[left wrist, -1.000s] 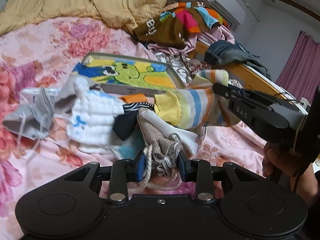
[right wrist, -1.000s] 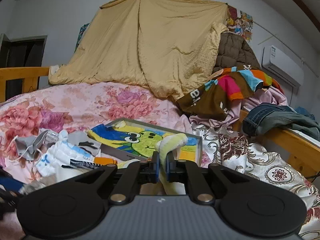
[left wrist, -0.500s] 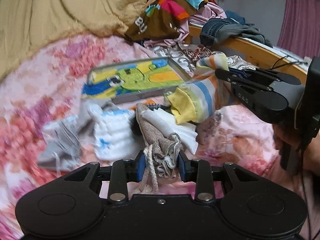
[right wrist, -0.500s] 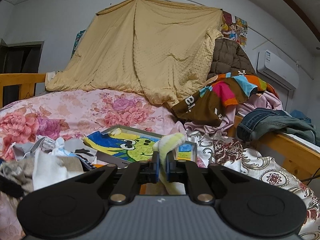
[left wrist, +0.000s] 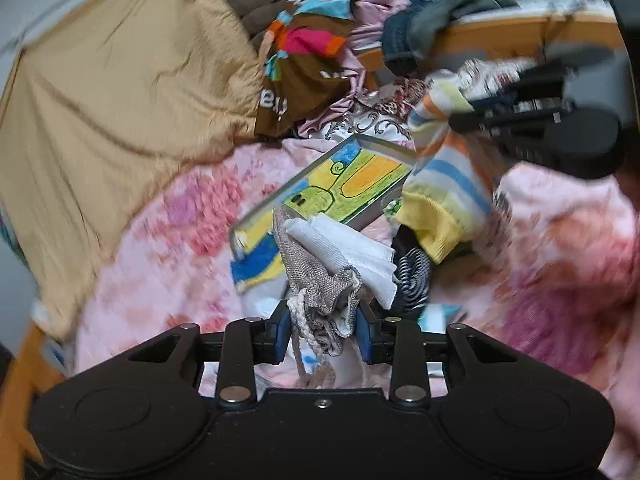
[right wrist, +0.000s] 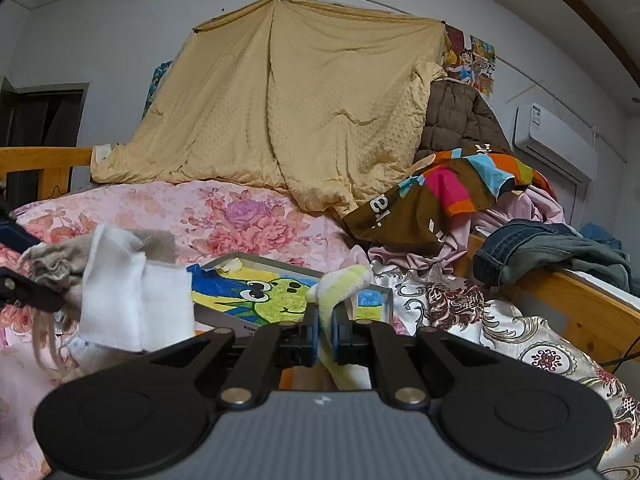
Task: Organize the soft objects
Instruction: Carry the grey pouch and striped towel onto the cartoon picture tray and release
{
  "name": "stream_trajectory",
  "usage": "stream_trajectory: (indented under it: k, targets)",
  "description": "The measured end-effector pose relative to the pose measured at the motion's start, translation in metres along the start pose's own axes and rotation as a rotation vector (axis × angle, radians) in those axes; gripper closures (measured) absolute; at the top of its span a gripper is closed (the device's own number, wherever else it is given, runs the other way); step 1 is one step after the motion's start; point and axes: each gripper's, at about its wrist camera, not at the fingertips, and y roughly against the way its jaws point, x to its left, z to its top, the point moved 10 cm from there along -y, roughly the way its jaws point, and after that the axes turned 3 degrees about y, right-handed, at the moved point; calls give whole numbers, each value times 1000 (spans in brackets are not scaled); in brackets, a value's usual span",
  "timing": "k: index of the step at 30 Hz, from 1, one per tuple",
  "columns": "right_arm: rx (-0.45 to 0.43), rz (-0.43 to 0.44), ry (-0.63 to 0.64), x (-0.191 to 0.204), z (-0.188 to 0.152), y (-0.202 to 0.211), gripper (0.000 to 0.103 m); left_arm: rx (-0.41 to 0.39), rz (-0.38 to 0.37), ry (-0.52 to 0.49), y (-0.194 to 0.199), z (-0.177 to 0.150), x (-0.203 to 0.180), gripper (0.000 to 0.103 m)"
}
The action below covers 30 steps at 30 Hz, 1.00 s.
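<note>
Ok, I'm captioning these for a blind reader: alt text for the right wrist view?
The right gripper pinches a pale yellow sock above a frog picture box on a floral bed.

Coarse, loosely woven grey-beige cloth on the drawstring pouch (left wrist: 320, 280), with a twisted cotton cord. Soft, smooth white fabric on the folded cloth (left wrist: 352, 248) tucked into it. Fuzzy knit, striped, on the sock (left wrist: 444, 184). Matt black plastic on the left hand-held gripper (left wrist: 322, 332) (small shiny metal rivets on its arms); same finish on the right hand-held gripper (right wrist: 325, 334), blue rubbery pads. Printed floral cotton on the bed (right wrist: 168, 208). Dimpled, matt tan quilt (right wrist: 304, 112). Varnished pale wood on the bed rail (right wrist: 576, 304). Rigid picture box (right wrist: 248, 292), drawn in crayon-like colour.
</note>
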Motion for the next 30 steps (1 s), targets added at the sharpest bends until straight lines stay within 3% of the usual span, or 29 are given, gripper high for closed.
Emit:
stream_trajectory:
  k: [4,12,19,30]
  targets:
    - [2,3,0,1,-1,-1,96,-3,19,-110,-6,-1,-6,68]
    - [-16,7,17,2,5,-6,96,10,47,-162,-25,2,-3,68]
    - [-47,39,-9,0,19,-22,96,1,99,-309,-39,19,4,68]
    - [-139,13,-37,-22,62,-87,96,-27,115,-182,-77,55,27,68]
